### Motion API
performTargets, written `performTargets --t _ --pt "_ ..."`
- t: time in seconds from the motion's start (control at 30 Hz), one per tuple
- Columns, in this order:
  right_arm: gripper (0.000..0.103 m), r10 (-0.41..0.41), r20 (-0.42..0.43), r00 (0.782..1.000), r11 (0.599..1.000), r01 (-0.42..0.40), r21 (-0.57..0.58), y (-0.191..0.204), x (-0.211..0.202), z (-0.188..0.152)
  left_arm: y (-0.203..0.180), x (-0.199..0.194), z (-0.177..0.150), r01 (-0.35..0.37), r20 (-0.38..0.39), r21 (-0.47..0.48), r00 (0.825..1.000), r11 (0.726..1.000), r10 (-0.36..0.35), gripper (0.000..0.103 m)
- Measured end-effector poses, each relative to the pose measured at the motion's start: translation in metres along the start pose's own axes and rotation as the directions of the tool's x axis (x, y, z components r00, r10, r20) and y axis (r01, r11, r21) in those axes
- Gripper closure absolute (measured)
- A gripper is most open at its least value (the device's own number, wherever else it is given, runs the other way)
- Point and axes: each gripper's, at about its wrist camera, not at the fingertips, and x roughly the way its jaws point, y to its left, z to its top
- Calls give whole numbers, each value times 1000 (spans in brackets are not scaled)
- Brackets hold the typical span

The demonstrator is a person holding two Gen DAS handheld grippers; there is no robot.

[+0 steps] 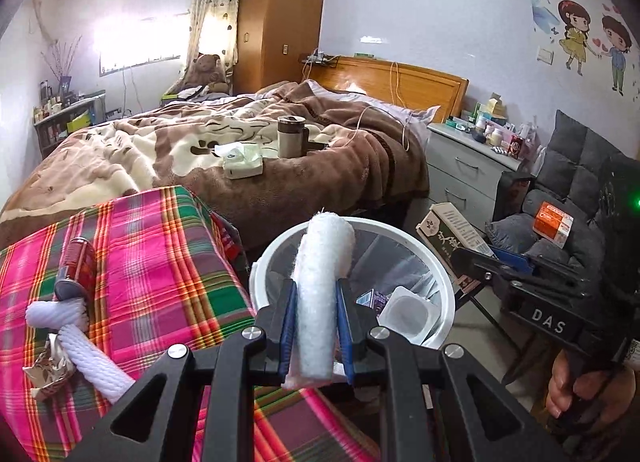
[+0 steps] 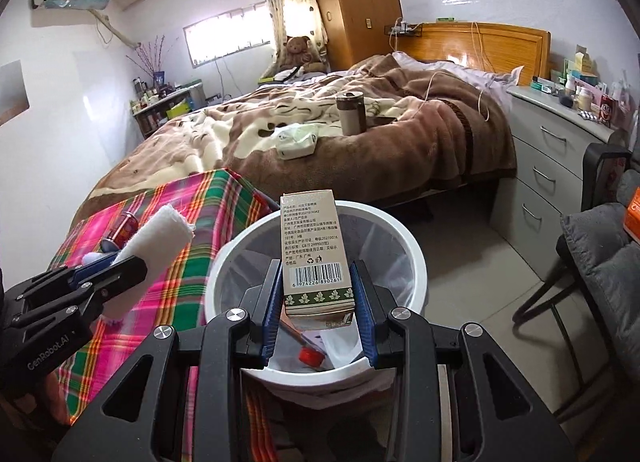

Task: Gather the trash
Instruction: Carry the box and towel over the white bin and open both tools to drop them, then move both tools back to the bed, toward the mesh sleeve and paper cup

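Left gripper [image 1: 316, 338] is clamped narrow on a white rolled pad [image 1: 324, 294], pads pressing both sides, roll standing upright between the fingers and poking past the tips. It sits over the near rim of the white bin [image 1: 440, 274]. Bin is lined with a clear bag and already holds a white plastic cup [image 1: 406, 312] and a small purple packet [image 1: 370, 298].

Right gripper [image 2: 318, 302] grips a tan carton [image 2: 316, 250] partway closed, blue pads on its two sides, barcode face toward the camera, carton upright over the bin's opening. Inside the bin below it, a red cap [image 2: 310, 356]. In the left view a hand [image 1: 576, 394] holds the right gripper's handle, right of the bin.

Left of the bin: a surface under a pink and green plaid cloth [image 1: 160, 262]. Lying on it: a dark red can [image 1: 78, 262], white foam netting [image 1: 80, 334] touching the can's near end, and a crumpled wrapper [image 1: 50, 370] beside the netting.

Behind the bin: a bed with a brown blanket [image 1: 280, 166], a brown cup [image 1: 290, 136] and a tissue pack [image 1: 240, 160] on top. Right of the bin, a grey chair [image 1: 576, 166] with an orange box [image 1: 554, 224] on it.
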Motion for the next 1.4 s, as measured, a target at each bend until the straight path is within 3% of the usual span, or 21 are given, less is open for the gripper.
performTargets --t 0.5,0.67,0.7,0.73,0.77,0.8,0.83,1.0,1.4 --pt "69 -85 -97 992 996 85 -6 -21 33 0 -10 39 4 60 -42 -17 997 998 -61 83" --pt "68 -112 -113 987 994 110 -19 -22 38 1 -7 46 4 44 -55 -18 997 999 -45 79" --pt "67 -121 -116 986 993 119 -28 -21 40 1 -5 45 4 47 -54 -21 997 999 -48 71" --pt "59 -128 -118 985 992 125 -32 -21 40 1 -4 45 5 48 -53 -21 997 999 -49 59" --pt "52 -132 -119 984 991 129 -34 -21 41 1 -4 43 5 51 -48 -18 997 999 -52 54" --pt "36 -135 -118 984 991 132 -33 -20 41 1 -3 41 4 58 -40 -16 997 998 -59 47" --pt "28 -139 -113 984 990 137 -32 -20 40 0 -2 39 5 62 -37 -18 997 998 -63 47" --pt "29 -144 -95 985 990 142 -19 -17 35 2 2 31 4 43 -31 -16 999 999 -44 47" --pt "29 -66 -30 997 998 65 -26 17 14 8 29 -12 -2 12 22 -66 1000 998 -11 47"
